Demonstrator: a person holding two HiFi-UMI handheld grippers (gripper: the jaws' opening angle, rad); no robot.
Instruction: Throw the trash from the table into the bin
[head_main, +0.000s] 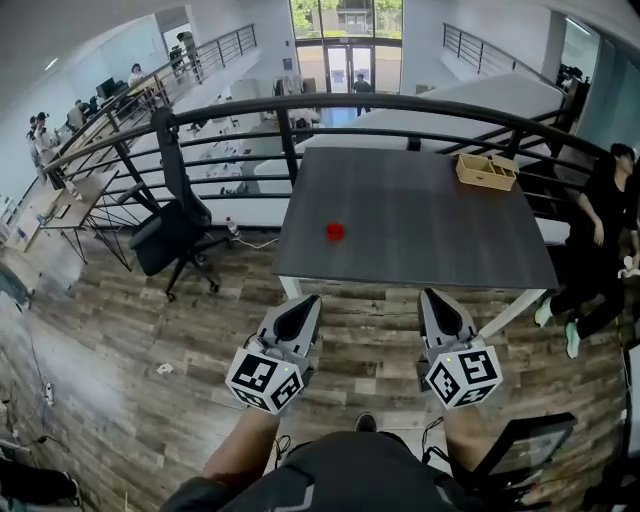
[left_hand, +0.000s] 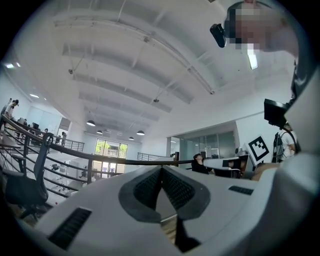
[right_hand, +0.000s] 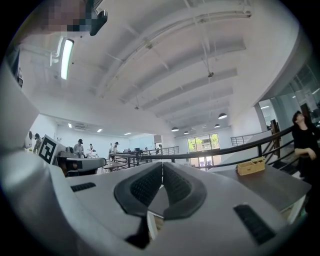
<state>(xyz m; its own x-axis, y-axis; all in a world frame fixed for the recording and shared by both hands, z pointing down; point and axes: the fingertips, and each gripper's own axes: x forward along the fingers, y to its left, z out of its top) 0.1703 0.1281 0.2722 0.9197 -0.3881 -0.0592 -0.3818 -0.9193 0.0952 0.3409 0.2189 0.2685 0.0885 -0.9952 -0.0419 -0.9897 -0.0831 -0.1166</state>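
Small red trash piece (head_main: 334, 231) (roundish) — alone, left of centre on grey table (head_main: 430, 215)

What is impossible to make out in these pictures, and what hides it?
1. The red item on the table: head view, too small to identify.
2. Inside of the wooden tray: head view and right gripper view, too distant, and its walls hide it.
3. The bin: shows in no view.
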